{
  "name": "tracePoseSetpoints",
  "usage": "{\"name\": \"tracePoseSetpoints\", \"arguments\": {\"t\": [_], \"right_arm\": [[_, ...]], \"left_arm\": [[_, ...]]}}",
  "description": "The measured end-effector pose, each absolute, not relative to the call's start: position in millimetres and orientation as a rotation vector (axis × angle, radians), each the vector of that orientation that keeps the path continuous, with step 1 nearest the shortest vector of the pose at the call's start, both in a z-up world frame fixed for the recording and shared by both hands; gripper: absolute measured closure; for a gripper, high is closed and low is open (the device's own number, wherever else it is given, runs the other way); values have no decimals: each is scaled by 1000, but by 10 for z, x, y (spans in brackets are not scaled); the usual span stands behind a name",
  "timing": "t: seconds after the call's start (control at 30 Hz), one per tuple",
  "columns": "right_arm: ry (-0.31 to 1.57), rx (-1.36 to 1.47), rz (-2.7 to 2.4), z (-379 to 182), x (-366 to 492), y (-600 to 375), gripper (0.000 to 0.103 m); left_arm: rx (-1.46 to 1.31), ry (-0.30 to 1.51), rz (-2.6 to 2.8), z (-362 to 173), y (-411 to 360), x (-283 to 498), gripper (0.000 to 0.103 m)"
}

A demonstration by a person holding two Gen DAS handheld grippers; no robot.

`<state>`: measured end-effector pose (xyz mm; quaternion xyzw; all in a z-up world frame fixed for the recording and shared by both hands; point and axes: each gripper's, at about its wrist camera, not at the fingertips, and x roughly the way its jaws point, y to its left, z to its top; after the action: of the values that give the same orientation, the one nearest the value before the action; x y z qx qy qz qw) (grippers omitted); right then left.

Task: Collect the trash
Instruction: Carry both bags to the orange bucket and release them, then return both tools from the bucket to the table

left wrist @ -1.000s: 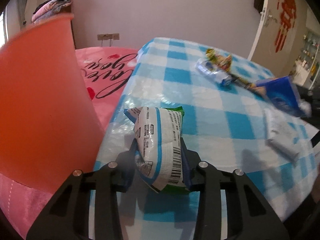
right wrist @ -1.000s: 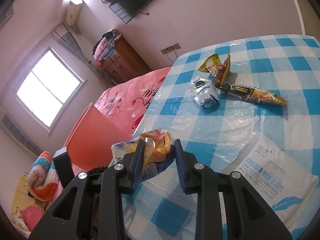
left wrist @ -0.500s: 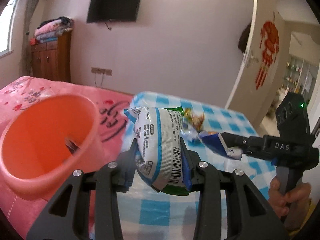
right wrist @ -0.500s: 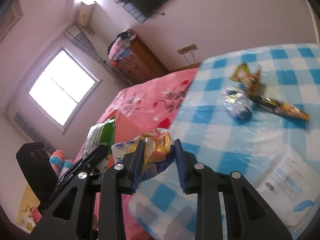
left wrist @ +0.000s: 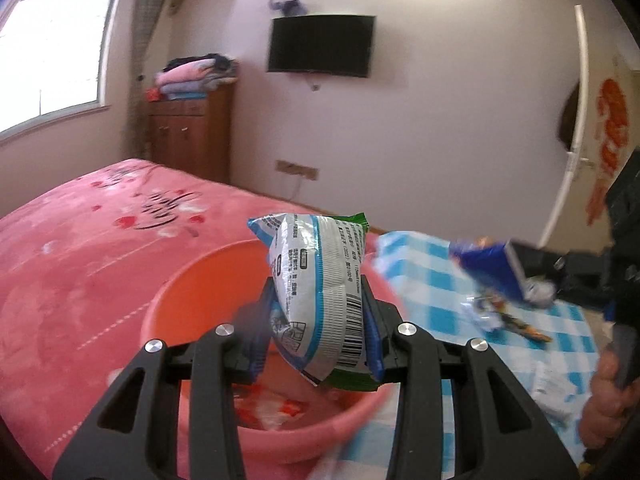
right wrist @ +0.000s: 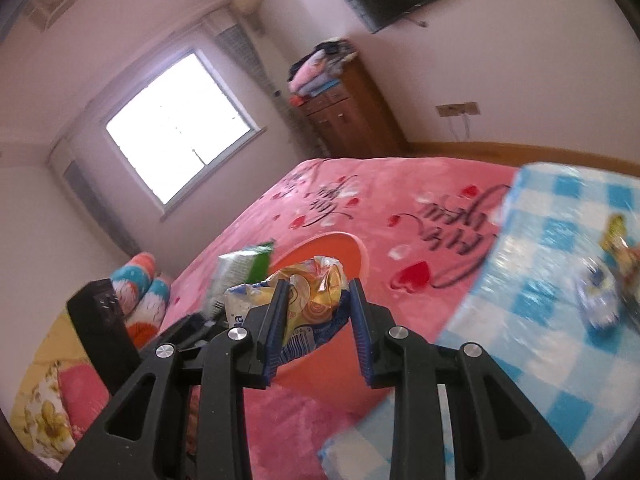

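The left gripper [left wrist: 318,330] grasps a white-and-green snack packet [left wrist: 320,296] over the orange bin [left wrist: 192,280] beside the bed, ready to drop it, while the right gripper [right wrist: 316,334] clamps a crumpled yellow wrapper [right wrist: 310,300] near the bin's rim.

The basin [left wrist: 176,292] is orange-pink, the tablecloth [left wrist: 436,276] blue-and-white checked, the bedspread [right wrist: 400,208] pink with red hearts.

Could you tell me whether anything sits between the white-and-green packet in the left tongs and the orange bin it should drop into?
Nothing visible does: the packet hangs directly above the open orange bin, clamped in the left tongs.
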<state>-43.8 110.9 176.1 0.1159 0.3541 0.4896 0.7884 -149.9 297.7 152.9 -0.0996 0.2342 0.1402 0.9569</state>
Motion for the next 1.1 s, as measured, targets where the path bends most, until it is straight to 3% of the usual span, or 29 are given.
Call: {"name": "tracePoseSetpoints", "arguments": {"t": [0.2, 0.33, 0.37, 0.43, 0.57, 1.1], "right_arm": [[759, 143, 1072, 1729, -430, 1689, 66], [764, 146, 1046, 1604, -386, 1757, 47], [755, 162, 1031, 1592, -389, 1708, 35], [742, 186, 1005, 1574, -369, 1568, 26], [704, 204, 931, 1586, -381, 1272, 14], [676, 155, 685, 1284, -581, 341, 9]], "left_arm": [[-225, 539, 370, 1300, 3257, -1447, 58], [-204, 542, 412, 1265, 3290, -1455, 30], [-195, 537, 419, 1282, 3283, -1457, 28], [-178, 530, 437, 1297, 3272, -1458, 21], [-158, 534, 435, 1324, 3202, -1426, 18], [-83, 534, 368, 1491, 2710, -1311, 13]]}}
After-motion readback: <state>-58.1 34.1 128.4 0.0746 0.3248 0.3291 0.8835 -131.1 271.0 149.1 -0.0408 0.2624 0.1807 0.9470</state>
